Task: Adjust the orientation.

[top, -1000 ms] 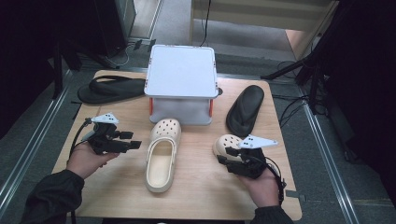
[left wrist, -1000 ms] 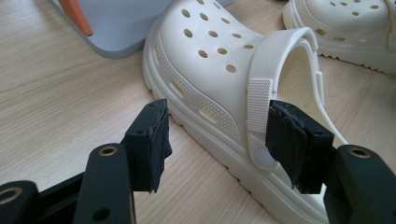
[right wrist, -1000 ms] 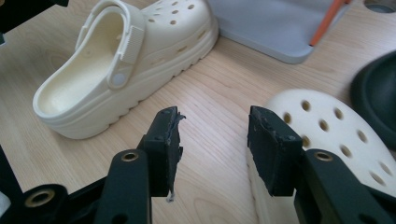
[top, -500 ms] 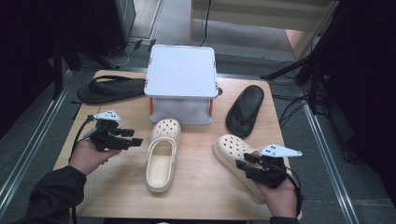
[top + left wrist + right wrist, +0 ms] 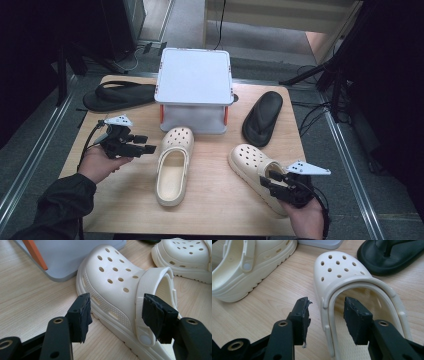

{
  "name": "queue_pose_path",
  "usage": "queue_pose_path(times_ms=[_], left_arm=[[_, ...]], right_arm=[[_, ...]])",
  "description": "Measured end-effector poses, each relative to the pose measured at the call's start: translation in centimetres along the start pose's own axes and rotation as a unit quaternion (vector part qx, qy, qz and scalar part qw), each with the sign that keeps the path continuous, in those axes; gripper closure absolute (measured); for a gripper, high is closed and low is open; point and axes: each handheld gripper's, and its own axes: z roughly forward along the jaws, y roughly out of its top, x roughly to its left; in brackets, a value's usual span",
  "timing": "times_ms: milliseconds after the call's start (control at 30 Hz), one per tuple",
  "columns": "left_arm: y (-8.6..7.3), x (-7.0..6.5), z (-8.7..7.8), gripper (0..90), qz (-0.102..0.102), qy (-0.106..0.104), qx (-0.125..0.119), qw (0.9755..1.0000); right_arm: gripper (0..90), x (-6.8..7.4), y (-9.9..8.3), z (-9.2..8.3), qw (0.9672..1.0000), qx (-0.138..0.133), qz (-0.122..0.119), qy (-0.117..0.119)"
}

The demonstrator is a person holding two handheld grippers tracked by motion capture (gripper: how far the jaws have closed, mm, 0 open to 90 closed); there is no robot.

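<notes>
Two cream perforated clogs lie on the wooden table (image 5: 125,210). The left clog (image 5: 172,165) points its toe at the box, and my left gripper (image 5: 147,143) hovers open just to its left. In the left gripper view that gripper (image 5: 117,297) faces the side and strap of this clog (image 5: 117,272) without touching it. The right clog (image 5: 252,162) lies slanted near the front right. My right gripper (image 5: 267,180) is at its heel. In the right gripper view the open right gripper (image 5: 326,300) straddles the side wall and heel strap of that clog (image 5: 337,267), with gaps at both pads.
A grey box with a white lid (image 5: 194,82) and orange latches stands at the back centre. One black flip-flop (image 5: 119,95) lies at the back left, another (image 5: 263,116) right of the box. The table's front edge is close below both hands.
My right gripper has drawn back along the right clog from near its toe to its heel, uncovering the clog. The left gripper has stayed in place.
</notes>
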Motion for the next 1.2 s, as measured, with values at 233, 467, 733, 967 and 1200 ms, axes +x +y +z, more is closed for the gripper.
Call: queue_pose_path(times_ms=[233, 467, 733, 967, 1200], left_arm=[[0.0, -0.1, -0.2, 40.8, 0.003, 0.005, -0.011, 0.9999], [-0.2, -0.2, -0.3, 40.8, 0.005, 0.007, -0.008, 0.9999], [-0.2, -0.2, -0.3, 40.8, 0.006, 0.008, -0.008, 0.9999], [-0.3, -0.2, -0.4, 40.8, 0.005, 0.009, -0.014, 0.9999], [-0.3, -0.3, -0.5, 40.8, 0.007, 0.009, -0.011, 0.9999]], right_arm=[[58.7, -0.3, 0.3, 1.7, 0.9998, 0.020, -0.002, 0.004], [74.9, -0.3, 0.8, 3.2, 0.9987, 0.047, -0.014, 0.011], [77.7, -0.4, 1.1, 3.3, 0.9983, 0.053, -0.006, 0.024], [77.7, 0.0, 1.5, 3.3, 0.9982, 0.050, -0.011, 0.029], [77.7, 1.4, 2.7, 3.7, 0.9983, 0.043, -0.022, 0.033]])
